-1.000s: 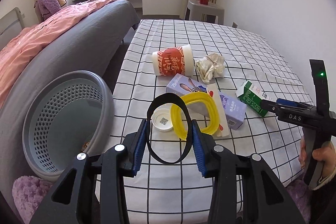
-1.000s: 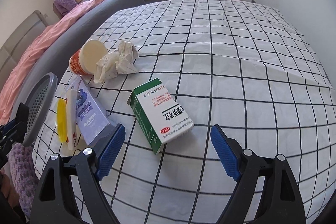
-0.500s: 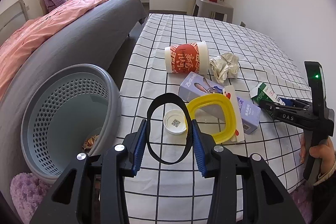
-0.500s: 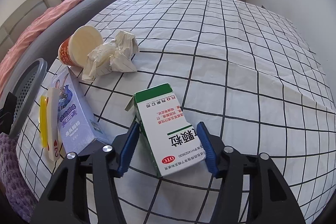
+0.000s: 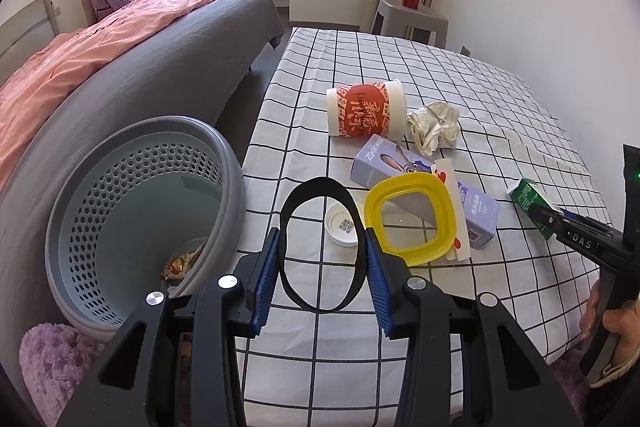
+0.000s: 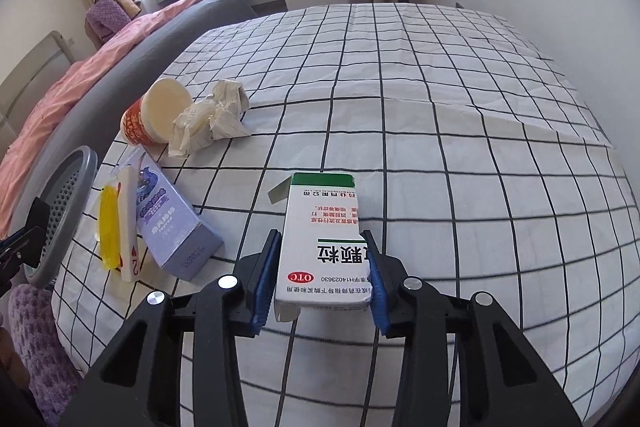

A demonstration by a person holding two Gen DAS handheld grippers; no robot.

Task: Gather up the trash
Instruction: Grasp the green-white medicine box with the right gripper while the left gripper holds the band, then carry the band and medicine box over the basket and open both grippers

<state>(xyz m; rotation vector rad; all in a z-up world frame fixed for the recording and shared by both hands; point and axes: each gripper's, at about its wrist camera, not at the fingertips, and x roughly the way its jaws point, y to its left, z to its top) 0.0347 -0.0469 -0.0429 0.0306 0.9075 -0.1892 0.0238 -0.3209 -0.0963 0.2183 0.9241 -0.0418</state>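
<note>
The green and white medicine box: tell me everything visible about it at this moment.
The green and white medicine box is a cardboard carton with a green band at its far end, Chinese lettering and a red OTC oval on its white top face. It lies flat, lengthwise along the right hand-held gripper, whose blue pads press both long sides. An end flap juts open at the far left corner. Whether it touches the checked cloth is unclear. In the left wrist view only its green end shows.

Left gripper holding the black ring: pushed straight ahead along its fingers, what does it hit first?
Probably the small white cap, just beyond the black ring held in the left gripper; the yellow lid lies slightly right. Depth unclear.
</note>
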